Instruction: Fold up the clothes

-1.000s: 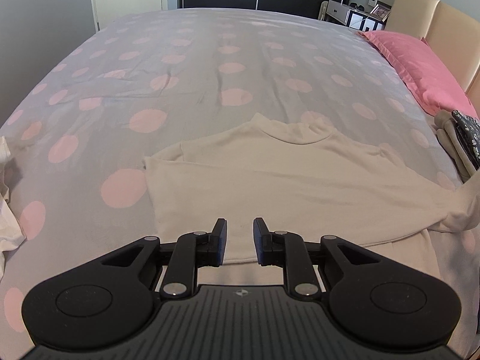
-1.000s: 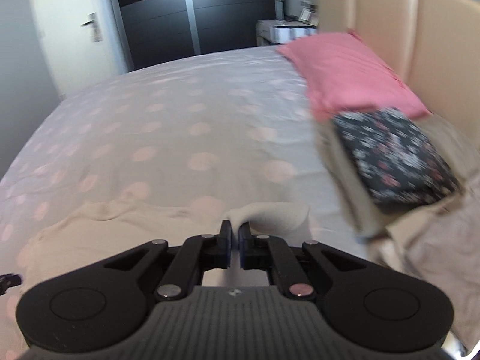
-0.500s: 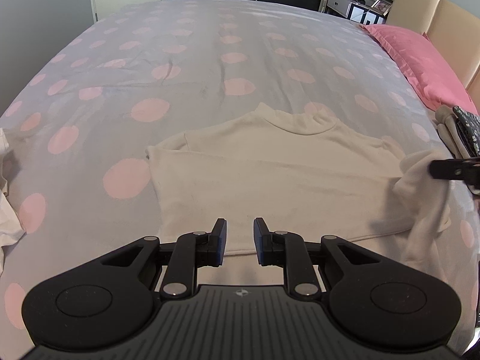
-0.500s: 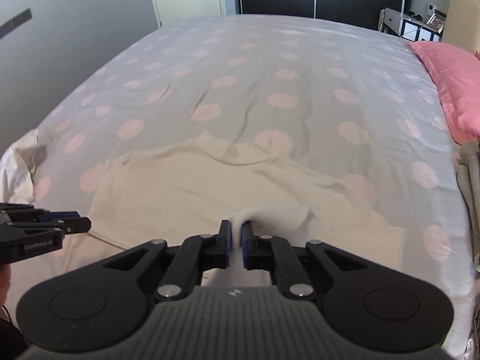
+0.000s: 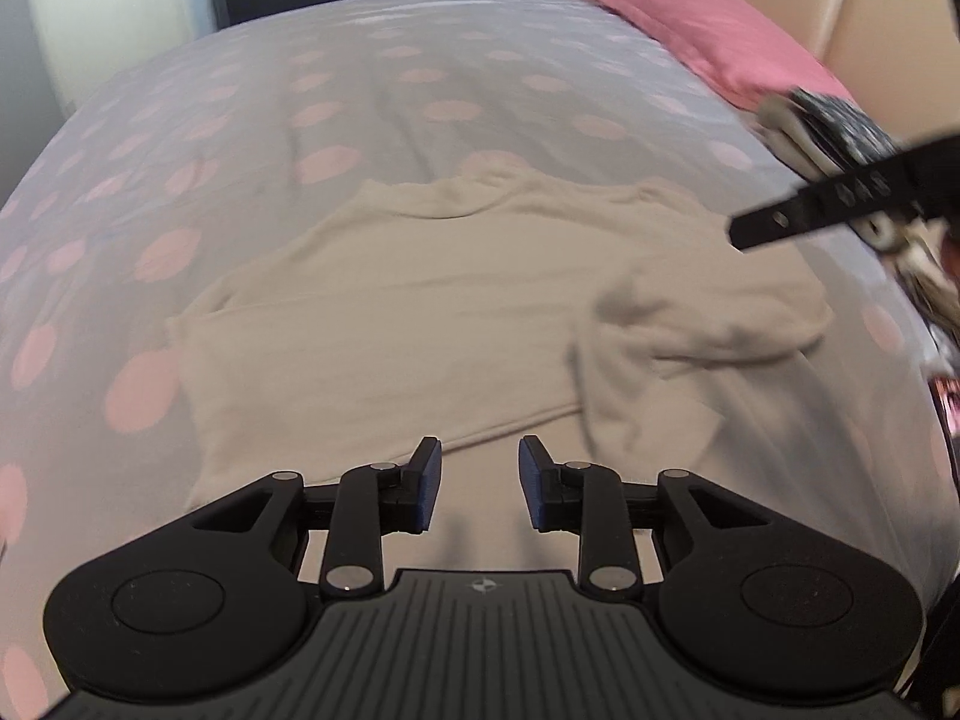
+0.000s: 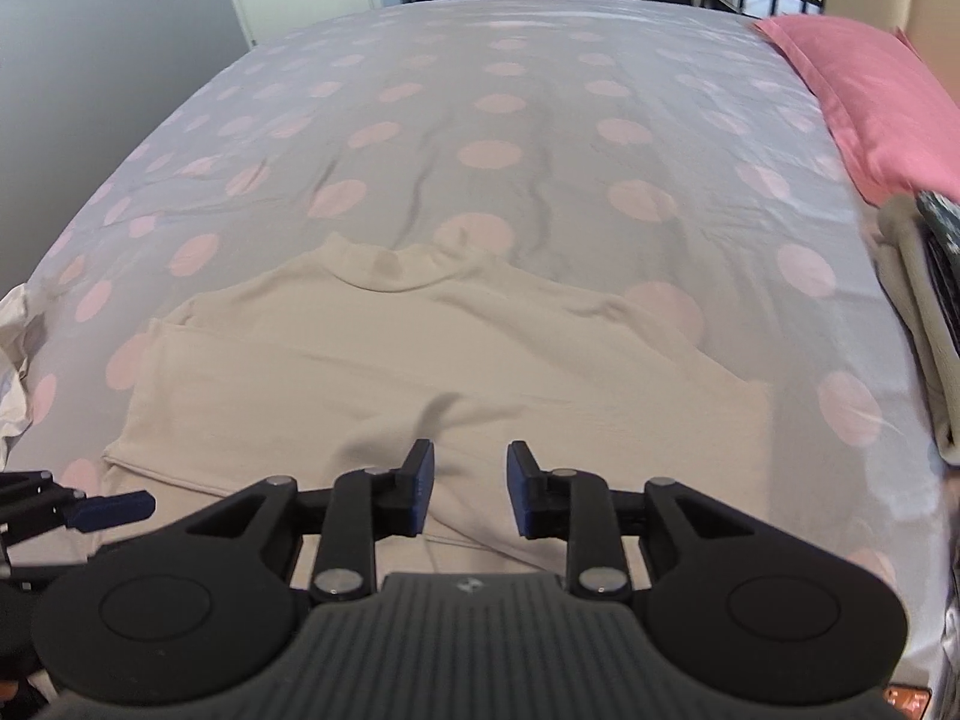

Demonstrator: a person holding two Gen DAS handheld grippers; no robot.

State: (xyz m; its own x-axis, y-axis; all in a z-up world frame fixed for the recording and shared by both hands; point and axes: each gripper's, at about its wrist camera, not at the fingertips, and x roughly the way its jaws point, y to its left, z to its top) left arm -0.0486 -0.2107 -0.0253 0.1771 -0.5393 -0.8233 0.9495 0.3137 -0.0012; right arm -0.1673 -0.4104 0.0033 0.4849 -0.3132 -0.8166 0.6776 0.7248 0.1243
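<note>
A cream high-neck top point(image 5: 420, 312) point(image 6: 420, 360) lies flat on the spotted bed cover point(image 5: 420, 90) point(image 6: 480, 120), collar away from me. Its right sleeve point(image 5: 678, 324) point(image 6: 408, 426) is folded in across the body. My left gripper point(image 5: 478, 483) hovers open over the hem with nothing between its fingers. In its own view my right gripper point(image 6: 470, 489) is open just above the folded sleeve, holding nothing. One of its fingers point(image 5: 828, 198) reaches in from the right of the left wrist view, and one of the left gripper's fingers point(image 6: 111, 507) shows at the lower left of the right wrist view.
A pink pillow point(image 5: 714, 42) point(image 6: 870, 102) lies against the beige headboard point(image 5: 840, 12) at the right. A stack of folded clothes with a dark floral piece on top point(image 5: 840, 126) point(image 6: 936, 306) sits at the right edge. White crumpled cloth point(image 6: 15, 348) lies at the left edge.
My right gripper has opened and let go of the sleeve, which now lies across the top's body. My left gripper's fingers stand wider apart and its view has swung to the right.
</note>
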